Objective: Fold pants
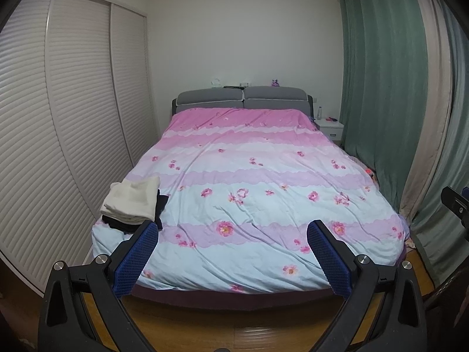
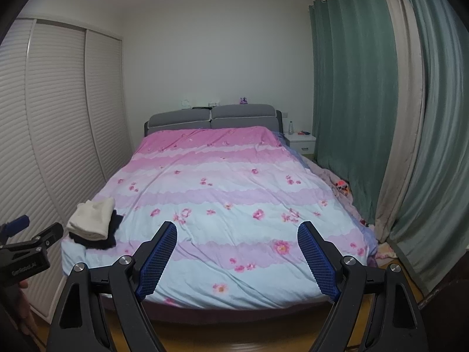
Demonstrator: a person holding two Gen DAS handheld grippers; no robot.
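1. Bed (image 1: 249,182) filling the middle of both views, spread with a soft, creased quilt in wavy pink, lilac and pale blue bands, dotted with pink flowers; grey padded headboard (image 1: 243,95) behind.
2. Ribbed white louvred wardrobe doors (image 1: 73,102) along one side, pleated green curtains (image 1: 381,88) along the other; glossy wooden floor (image 1: 234,331) below.
3. Folded clothes stacked on the bed's near left corner: a cream, fuzzy folded piece (image 1: 132,202) on top, a limp black garment (image 1: 159,205) beneath with rumpled edges sticking out. Cannot tell which of these are pants.
4. Left gripper (image 1: 233,234) spread wide, empty, its blue mesh-textured pads (image 1: 137,261) apart above the bed's foot.
5. Right gripper (image 2: 237,236) likewise wide apart, empty.
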